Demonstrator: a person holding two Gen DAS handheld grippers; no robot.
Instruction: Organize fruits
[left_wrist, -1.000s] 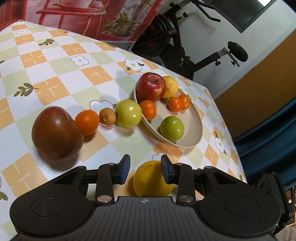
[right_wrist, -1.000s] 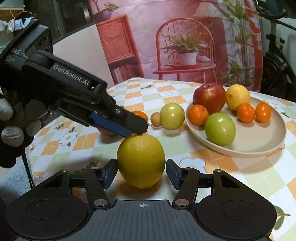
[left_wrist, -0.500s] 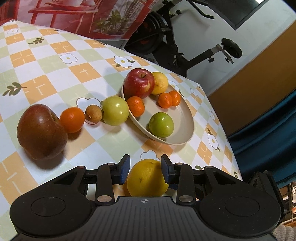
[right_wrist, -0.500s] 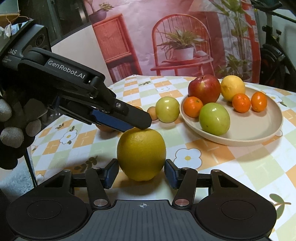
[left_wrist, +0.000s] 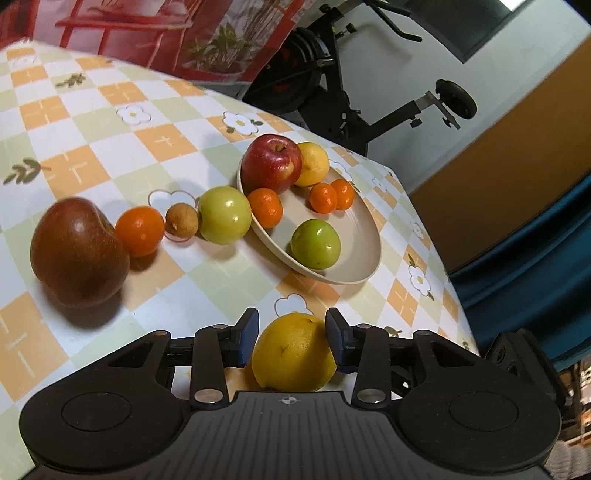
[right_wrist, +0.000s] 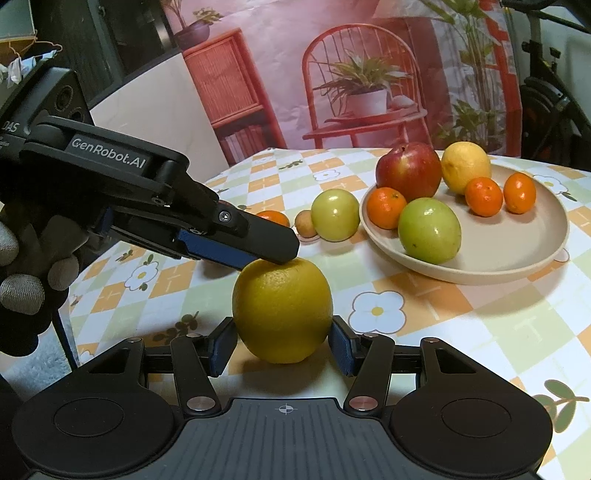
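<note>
Table (left_wrist: 110, 155), left to right in the left wrist view: 1 dark apple (left_wrist: 79, 251), 1 tangerine (left_wrist: 139, 230), 1 small brown fruit (left_wrist: 181, 225), 1 green fruit (left_wrist: 224, 215), all off the plate (left_wrist: 364, 236). Plate holds 6: red apple (left_wrist: 269, 162), lemon (left_wrist: 314, 162), 3 tangerines, 1 green fruit. Near edge: 1 orange (right_wrist: 282, 310).

Left gripper (left_wrist: 291, 334): jaws just opened wider, partly open, straddling the orange's top; contact unclear.

Right gripper (right_wrist: 282, 349): jaws partly open, a pad on either side of the orange, small gaps visible.
</note>
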